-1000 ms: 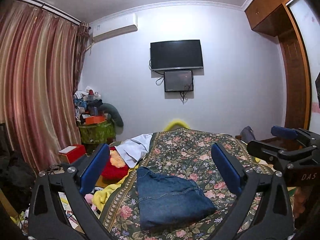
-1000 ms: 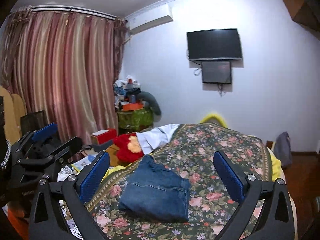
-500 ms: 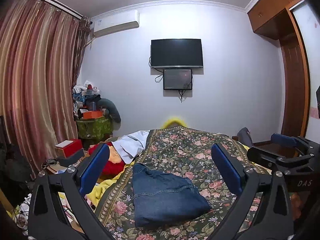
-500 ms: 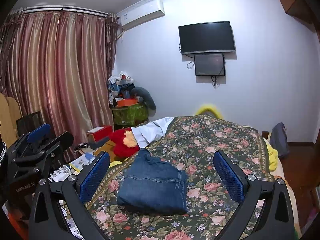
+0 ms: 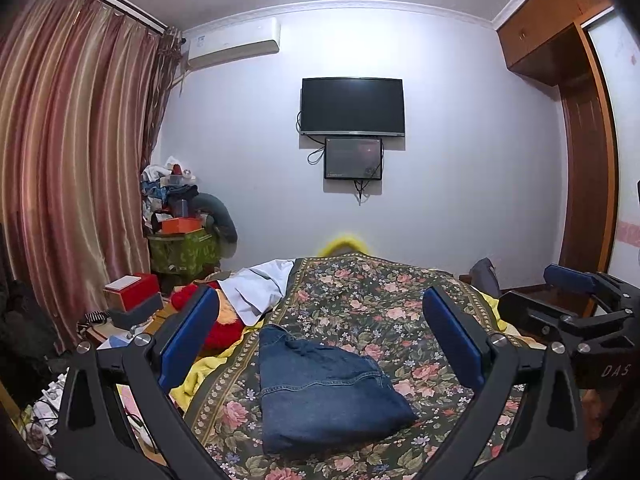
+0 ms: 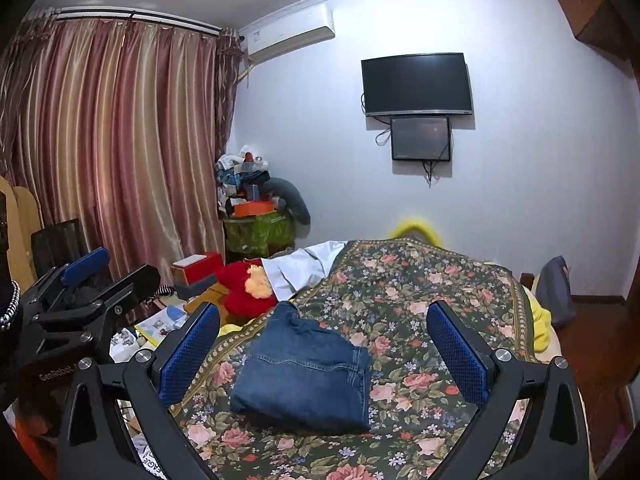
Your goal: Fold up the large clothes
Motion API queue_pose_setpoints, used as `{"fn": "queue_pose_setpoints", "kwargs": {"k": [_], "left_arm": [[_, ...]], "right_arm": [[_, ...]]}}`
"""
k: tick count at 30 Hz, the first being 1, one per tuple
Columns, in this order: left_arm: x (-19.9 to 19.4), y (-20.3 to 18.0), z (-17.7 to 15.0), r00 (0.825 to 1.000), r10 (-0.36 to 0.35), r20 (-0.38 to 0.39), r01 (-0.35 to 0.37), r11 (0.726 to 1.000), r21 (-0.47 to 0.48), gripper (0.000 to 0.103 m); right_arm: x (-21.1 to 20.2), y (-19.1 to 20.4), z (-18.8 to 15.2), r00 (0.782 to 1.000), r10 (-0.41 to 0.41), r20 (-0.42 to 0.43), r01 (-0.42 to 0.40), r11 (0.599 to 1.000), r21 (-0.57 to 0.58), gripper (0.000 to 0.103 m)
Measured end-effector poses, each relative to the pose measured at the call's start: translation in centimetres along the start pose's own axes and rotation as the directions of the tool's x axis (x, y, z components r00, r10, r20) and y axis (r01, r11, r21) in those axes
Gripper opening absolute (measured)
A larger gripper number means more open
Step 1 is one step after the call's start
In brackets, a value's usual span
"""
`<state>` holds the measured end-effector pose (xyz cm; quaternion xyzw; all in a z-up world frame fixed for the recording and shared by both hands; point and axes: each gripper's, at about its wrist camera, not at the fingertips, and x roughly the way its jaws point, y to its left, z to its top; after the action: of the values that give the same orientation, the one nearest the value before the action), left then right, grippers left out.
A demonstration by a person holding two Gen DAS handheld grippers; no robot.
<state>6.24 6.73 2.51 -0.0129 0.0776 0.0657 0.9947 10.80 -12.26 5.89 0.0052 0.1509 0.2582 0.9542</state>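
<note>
Blue denim jeans [image 5: 320, 392] lie folded into a compact, roughly square bundle, flat on the floral bedspread [image 5: 384, 304], lower centre of both frames.

- Even, cool indoor light fills the room; no lamp shows in either view.
- Fisheye bends the wall [image 5: 460, 152] and curtain [image 6: 112, 140]; corners fall black.
- Soft shadow under the television [image 6: 416, 84]; focus stays sharp.

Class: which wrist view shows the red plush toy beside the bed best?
The right wrist view. There the plush toy shows its red body and yellow patch, clear of the fingers. In the left wrist view the toy is mostly hidden behind that gripper's left finger.
</note>
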Motion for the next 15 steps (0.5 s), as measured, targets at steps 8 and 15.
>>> {"fn": "queue_pose_setpoints", "kwargs": {"k": [8, 15], "left_arm": [[0.13, 0.41, 0.15, 1.000, -0.015, -0.006, 0.015, 1.000, -0.026, 0.103], [0.28, 0.27, 0.03, 1.000, -0.017, -0.013, 0.017, 0.999, -0.029, 0.103]], "right_arm": [[-0.10, -0.30, 0.08, 1.000, 0.005, 0.005, -0.005, 1.000, 0.014, 0.103], [-0.20, -0.48, 0.10, 1.000, 0.007, 0.004, -0.007, 1.000, 0.014, 0.103]]}}
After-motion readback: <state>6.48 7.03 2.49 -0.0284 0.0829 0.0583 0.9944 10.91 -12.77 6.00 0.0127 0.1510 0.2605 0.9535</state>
